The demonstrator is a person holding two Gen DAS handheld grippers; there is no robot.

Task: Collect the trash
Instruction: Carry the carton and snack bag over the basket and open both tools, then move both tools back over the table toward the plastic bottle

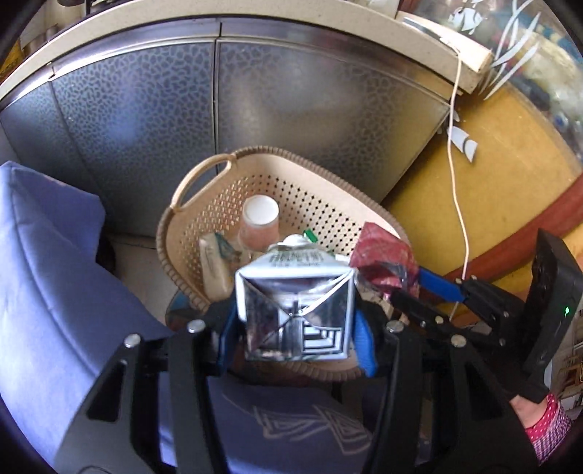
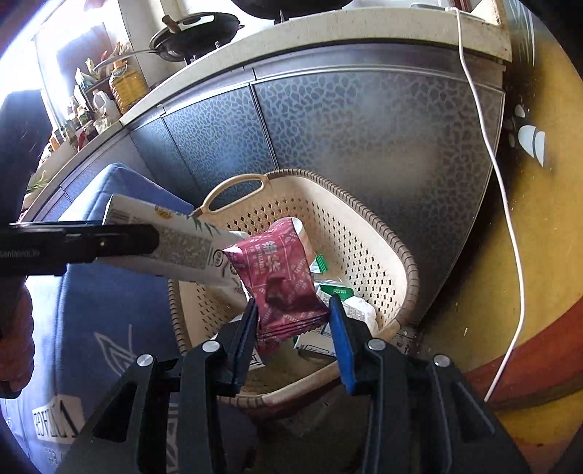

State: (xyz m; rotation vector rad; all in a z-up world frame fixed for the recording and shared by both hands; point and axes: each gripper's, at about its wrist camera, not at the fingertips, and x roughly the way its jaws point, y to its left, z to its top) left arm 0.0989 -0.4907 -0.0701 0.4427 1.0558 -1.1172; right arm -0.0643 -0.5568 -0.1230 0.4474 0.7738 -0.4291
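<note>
A beige perforated basket (image 1: 328, 189) (image 2: 368, 233) stands on the floor by a metal cabinet. In it lie a white-capped bottle (image 1: 259, 218), a small packet (image 1: 213, 266) and cartons (image 2: 349, 306). My left gripper (image 1: 295, 324) is shut on a white milk carton (image 1: 295, 313) and holds it over the basket's near rim; the carton also shows in the right wrist view (image 2: 171, 244). My right gripper (image 2: 293, 321) is shut on a dark red snack wrapper (image 2: 284, 280) over the basket; the wrapper shows in the left wrist view (image 1: 382, 259).
A blue cushion (image 1: 47, 262) (image 2: 98, 310) lies left of the basket. The patterned metal cabinet (image 1: 291, 98) stands behind it under a stone counter (image 2: 328, 32). A white cable (image 1: 457, 175) hangs down at right over yellow floor (image 2: 539, 255).
</note>
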